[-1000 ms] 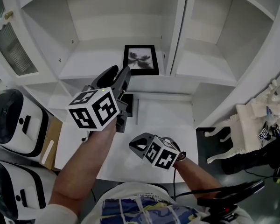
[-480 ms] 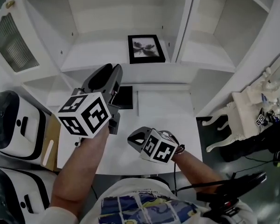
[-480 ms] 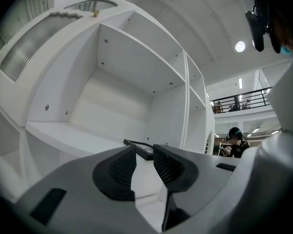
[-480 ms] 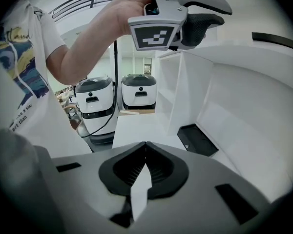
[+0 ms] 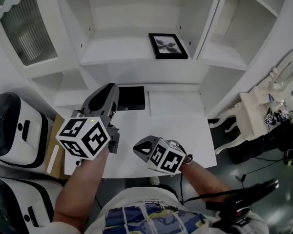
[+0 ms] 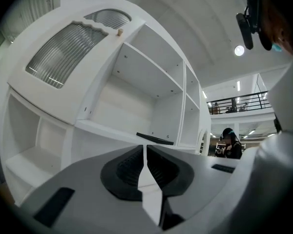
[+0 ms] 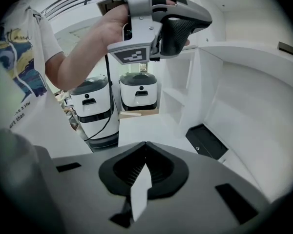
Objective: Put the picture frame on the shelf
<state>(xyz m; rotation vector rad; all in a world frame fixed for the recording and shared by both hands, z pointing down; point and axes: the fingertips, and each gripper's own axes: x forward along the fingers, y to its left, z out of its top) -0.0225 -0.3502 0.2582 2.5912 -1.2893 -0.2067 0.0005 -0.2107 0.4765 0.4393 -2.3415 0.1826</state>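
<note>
The black picture frame (image 5: 168,45) lies flat on the white shelf (image 5: 117,50), near its right end. In the left gripper view it shows as a thin dark strip (image 6: 155,139). My left gripper (image 5: 109,88) hangs over the white desk (image 5: 171,126), well short of the frame. Its jaws are closing, with only a thin slit left and nothing between them (image 6: 145,149). My right gripper (image 5: 139,148) is low over the desk's front and shut on nothing (image 7: 145,145).
A flat black box (image 5: 131,97) lies at the back of the desk. White robot bases (image 5: 12,126) stand at the left, an ornate white chair (image 5: 251,116) at the right. A ribbed-glass cabinet door (image 5: 24,28) hangs open at upper left.
The left gripper has drawn back from the shelf toward me and lower over the desk. Its jaws have gone from wide apart to nearly together. The frame stays on the shelf.
</note>
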